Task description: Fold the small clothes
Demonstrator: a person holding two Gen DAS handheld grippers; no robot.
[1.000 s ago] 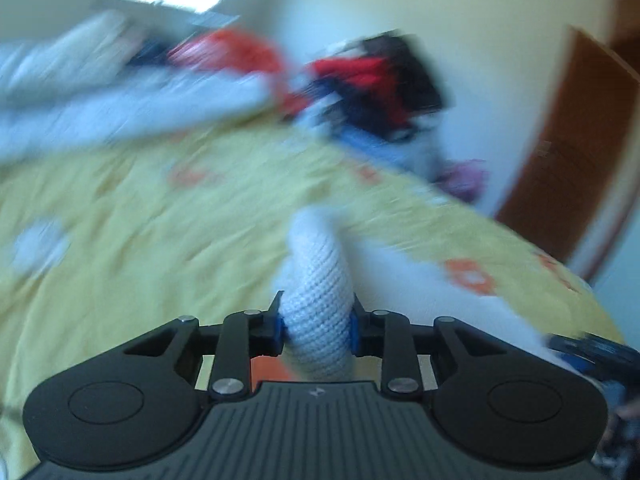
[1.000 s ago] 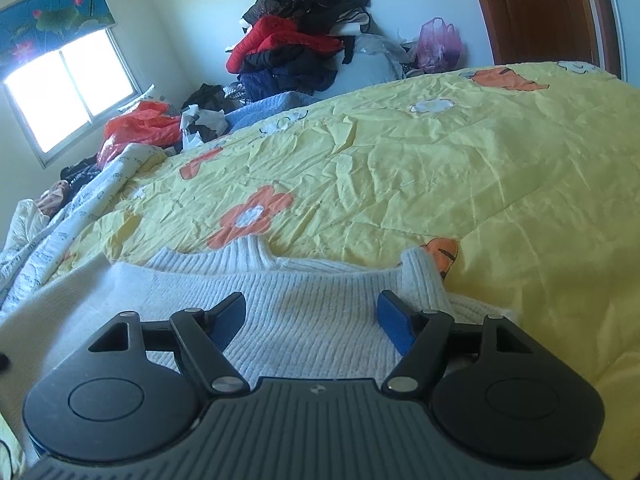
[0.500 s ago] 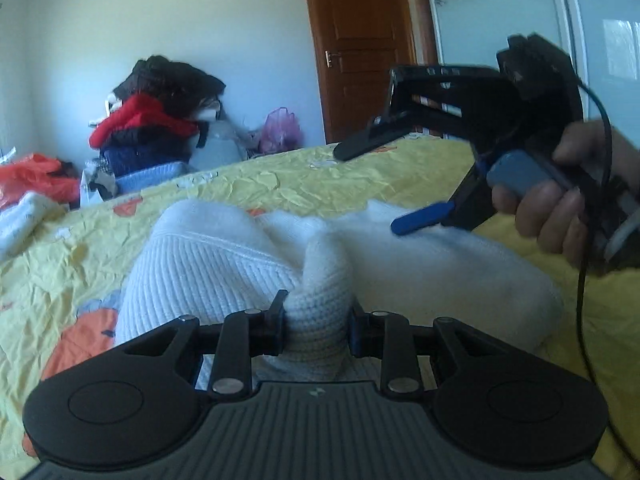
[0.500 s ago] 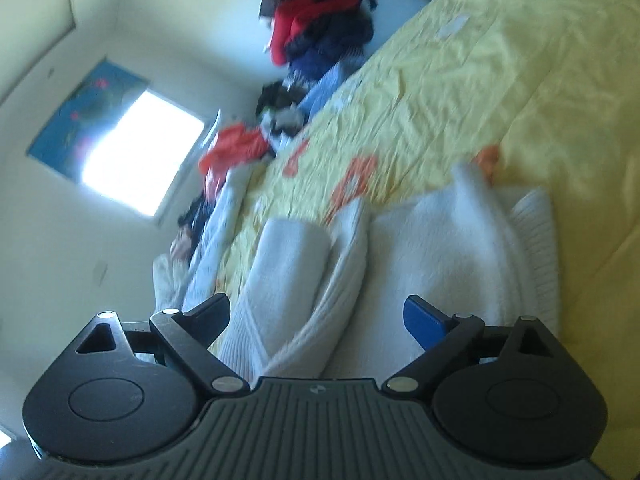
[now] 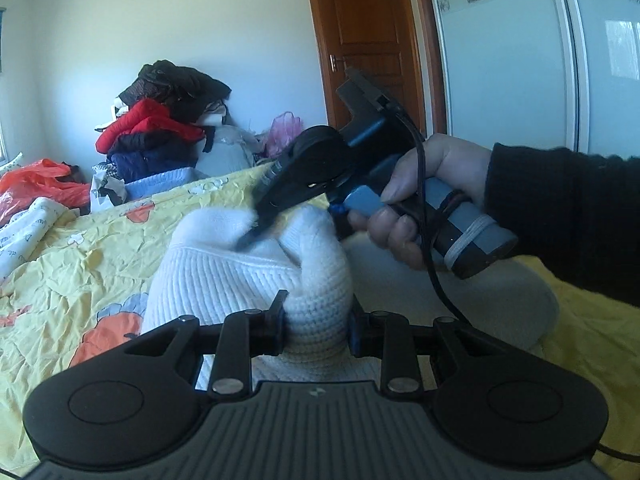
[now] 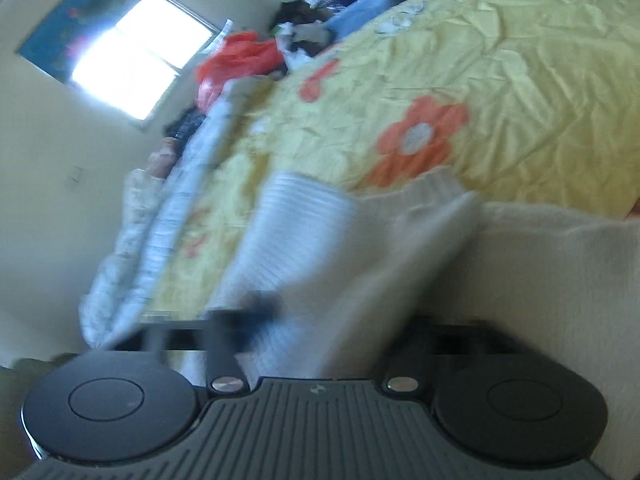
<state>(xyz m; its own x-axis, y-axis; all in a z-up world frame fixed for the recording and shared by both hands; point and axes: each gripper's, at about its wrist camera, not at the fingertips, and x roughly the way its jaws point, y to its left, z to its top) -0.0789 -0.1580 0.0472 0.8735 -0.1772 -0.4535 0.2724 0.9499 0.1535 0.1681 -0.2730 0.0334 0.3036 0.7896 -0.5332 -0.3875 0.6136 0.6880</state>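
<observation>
A white ribbed knit sweater (image 5: 224, 280) lies bunched on the yellow flowered bedspread (image 5: 60, 264). My left gripper (image 5: 316, 328) is shut on a thick fold of the sweater and holds it up. My right gripper (image 5: 296, 218), held in a hand, reaches into the sweater's top fold just beyond it. In the blurred right wrist view the sweater (image 6: 400, 256) fills the space between the fingers; the right gripper (image 6: 352, 320) looks closed in on the cloth, but the pads are hidden.
A pile of dark and red clothes (image 5: 160, 128) stands at the far bed edge, with an orange bag (image 5: 40, 184) and a patterned quilt (image 5: 28, 220) to the left. A brown door (image 5: 368, 52) and a glass wardrobe are behind.
The right gripper has come down from above the sweater into its top fold and its fingers have closed in. The left gripper still holds its fold, raised slightly.
</observation>
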